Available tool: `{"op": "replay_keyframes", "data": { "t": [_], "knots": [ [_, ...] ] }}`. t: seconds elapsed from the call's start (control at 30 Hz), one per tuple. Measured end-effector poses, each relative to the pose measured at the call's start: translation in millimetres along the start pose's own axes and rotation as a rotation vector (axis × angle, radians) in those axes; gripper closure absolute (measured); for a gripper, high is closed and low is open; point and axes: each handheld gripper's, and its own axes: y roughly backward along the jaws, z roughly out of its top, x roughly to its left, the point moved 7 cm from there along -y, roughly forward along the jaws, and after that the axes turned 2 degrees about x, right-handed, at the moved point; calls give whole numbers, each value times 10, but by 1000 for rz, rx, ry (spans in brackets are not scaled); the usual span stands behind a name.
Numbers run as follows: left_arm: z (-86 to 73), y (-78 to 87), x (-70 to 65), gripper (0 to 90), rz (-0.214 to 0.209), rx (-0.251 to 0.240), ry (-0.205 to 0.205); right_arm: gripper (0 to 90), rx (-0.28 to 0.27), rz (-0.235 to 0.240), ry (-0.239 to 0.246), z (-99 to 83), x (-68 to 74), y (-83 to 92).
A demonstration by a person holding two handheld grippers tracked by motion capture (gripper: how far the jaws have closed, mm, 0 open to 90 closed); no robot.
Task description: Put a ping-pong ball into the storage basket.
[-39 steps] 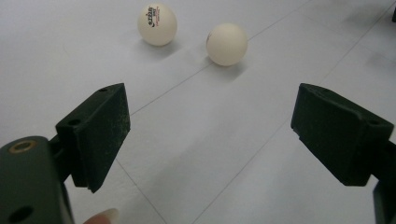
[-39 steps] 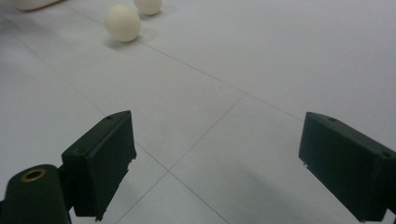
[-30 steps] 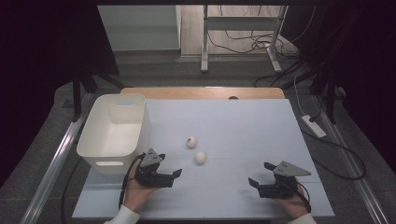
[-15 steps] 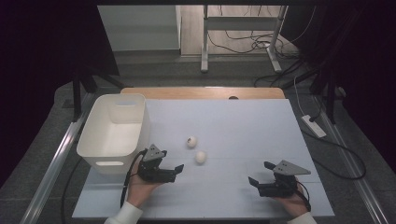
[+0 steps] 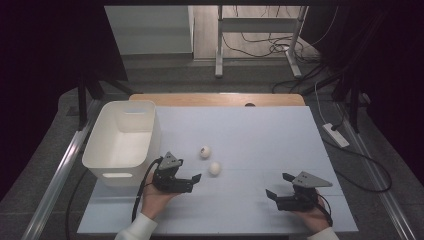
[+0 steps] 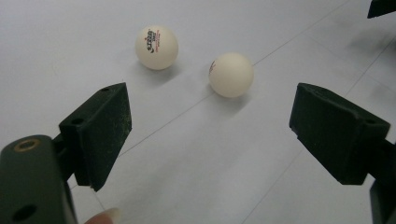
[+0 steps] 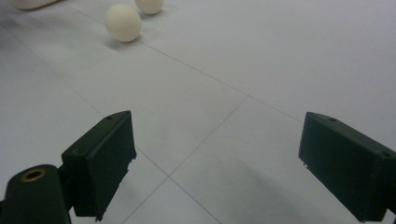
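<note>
Left gripper (image 5: pixel 196 181) jaws wide apart, holding nothing, aimed at near ball (image 5: pixel 215 168), close but not touching. Far ball (image 5: pixel 205 151) just beyond it, right of white bin (image 5: pixel 125 140). Right gripper (image 5: pixel 276 189) also wide apart, empty, near-right on table (image 5: pixel 260 130).

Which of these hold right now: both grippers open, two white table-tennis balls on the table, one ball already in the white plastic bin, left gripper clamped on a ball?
1. The left gripper is open. True.
2. Two white table-tennis balls lie on the pale table. True: the printed ball and the nearer ball.
3. One ball sits in the white plastic bin. False: both lie on the table beside it.
4. The left gripper grips a ball. False: its jaws stand apart, short of both.
5. The right gripper is open. True.
</note>
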Motion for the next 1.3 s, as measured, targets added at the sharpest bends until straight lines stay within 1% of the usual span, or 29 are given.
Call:
{"op": "replay_keyframes", "data": {
  "t": [0.1, 0.23, 0.33, 0.47, 0.6, 0.73, 0.77, 0.8, 0.83, 0.93, 1.0, 1.13, 1.3],
  "knots": [
    [23, -19, 6, 138, -1, -3, 8, 107, 2, 0, 1, -2, 1, 0],
    [49, -29, 14, 138, 1, -5, 7, 107, 1, -5, 4, -2, -4, 1],
    [75, -42, 9, 137, -2, -8, 8, 107, -4, -7, -3, 1, -11, 7],
    [100, -69, -9, 137, -12, -12, 10, 107, -2, -7, -2, -2, -12, 5],
    [149, -117, -25, 136, -15, -9, 2, 107, 0, -7, -2, -4, -8, 1],
    [234, -142, -8, 135, -14, -23, 8, 107, -2, -8, -5, -2, -10, 6],
    [259, -155, -6, 136, -16, -33, 17, 108, -1, -13, -4, -2, -14, 10],
    [286, -181, -11, 136, -36, -36, 29, 109, -4, -16, -4, 0, -18, 12],
    [310, -199, -11, 134, -43, -35, 34, 109, -7, -18, -6, 2, -23, 15],
    [371, -226, -1, 132, -32, -42, 32, 110, -8, -21, -8, 2, -29, 17],
    [406, -250, 23, 132, -19, -36, 23, 110, -7, -20, -7, 0, -26, 17],
    [440, -272, 58, 131, -11, -27, 26, 109, -6, -17, -6, -2, -25, 15],
    [485, -309, 72, 131, -22, -28, 34, 110, -7, -20, -6, -4, -30, 16]
  ]
}}
